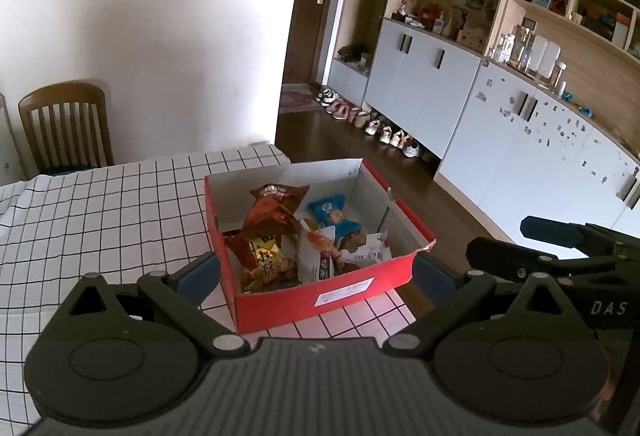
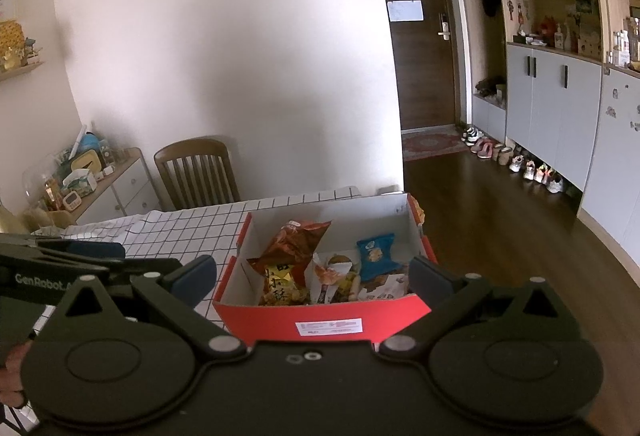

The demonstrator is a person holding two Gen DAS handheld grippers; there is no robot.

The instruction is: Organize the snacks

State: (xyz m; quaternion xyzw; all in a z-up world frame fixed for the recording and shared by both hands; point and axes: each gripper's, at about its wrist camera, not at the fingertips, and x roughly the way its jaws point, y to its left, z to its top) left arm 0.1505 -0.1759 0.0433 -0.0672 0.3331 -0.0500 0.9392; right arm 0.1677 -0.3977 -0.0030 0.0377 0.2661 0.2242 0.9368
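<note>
Jaws of left gripper [image 1: 316,270] and right gripper [image 2: 314,276] spread wide, empty, red snack box [image 1: 340,296] just ahead between them.

Red box [image 2: 320,312] hides lower snack packets [image 2: 288,286] (labels unreadable).

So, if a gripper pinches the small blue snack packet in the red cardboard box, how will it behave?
The small blue snack packet looks puffed and crimped at its ends, so it is probably light and would dent under the fingers. Its glossy film may be slippery. It lies loose on other wrappers in the red cardboard box, so it will likely shift when touched.
</note>
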